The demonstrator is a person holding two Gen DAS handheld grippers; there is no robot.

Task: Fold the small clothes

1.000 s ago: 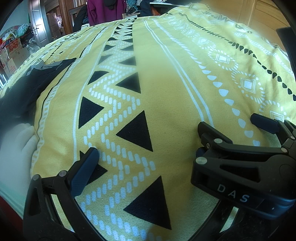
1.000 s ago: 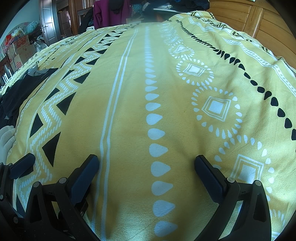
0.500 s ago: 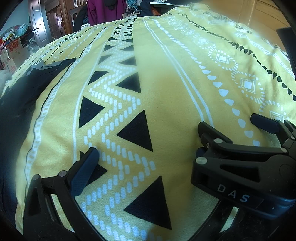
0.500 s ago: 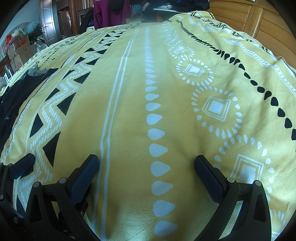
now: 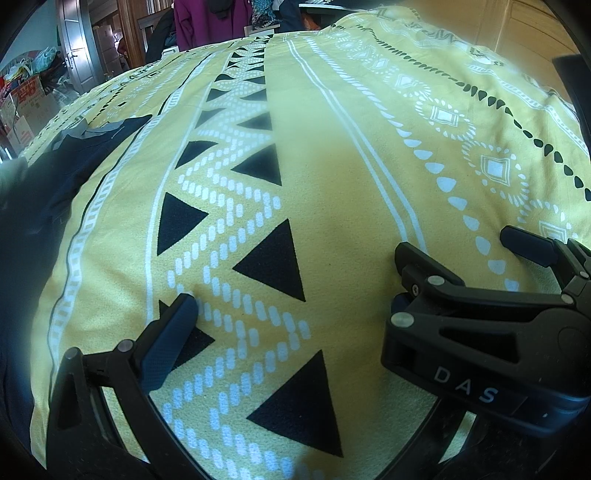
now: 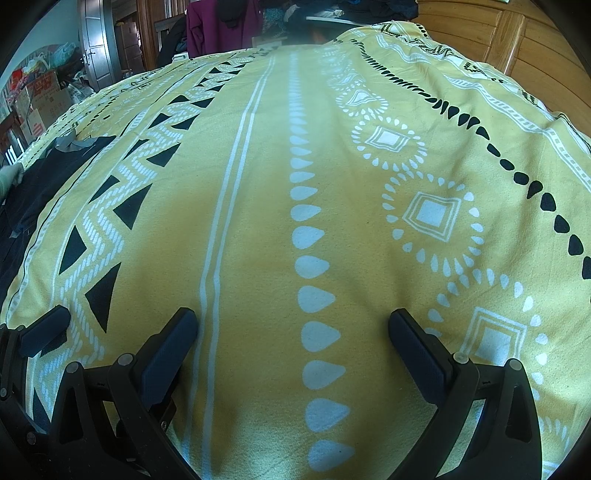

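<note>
A dark navy garment (image 5: 48,192) lies spread at the left edge of the bed, on a yellow patterned blanket (image 5: 332,166); it shows again at far left in the right wrist view (image 6: 44,184). My left gripper (image 5: 291,306) rests open on the blanket with nothing between its fingers. The right gripper's black body (image 5: 480,343) covers the left gripper's right finger. My right gripper (image 6: 291,321) also rests open and empty on the blanket (image 6: 258,221), just right of the left one. Both sit well to the right of the garment. A white-gloved hand (image 6: 9,179) touches the garment's far side.
Cardboard boxes and bags (image 6: 40,96) pile up beyond the bed's left side, near a grey door (image 6: 96,48). A purple garment (image 6: 221,26) hangs past the far end. Wooden panelling (image 6: 517,44) runs along the right. The blanket drops off at the left edge.
The white-gloved hand has left the near left edge of the bed and now sits farther back by the dark garment. Neither gripper has moved.
</note>
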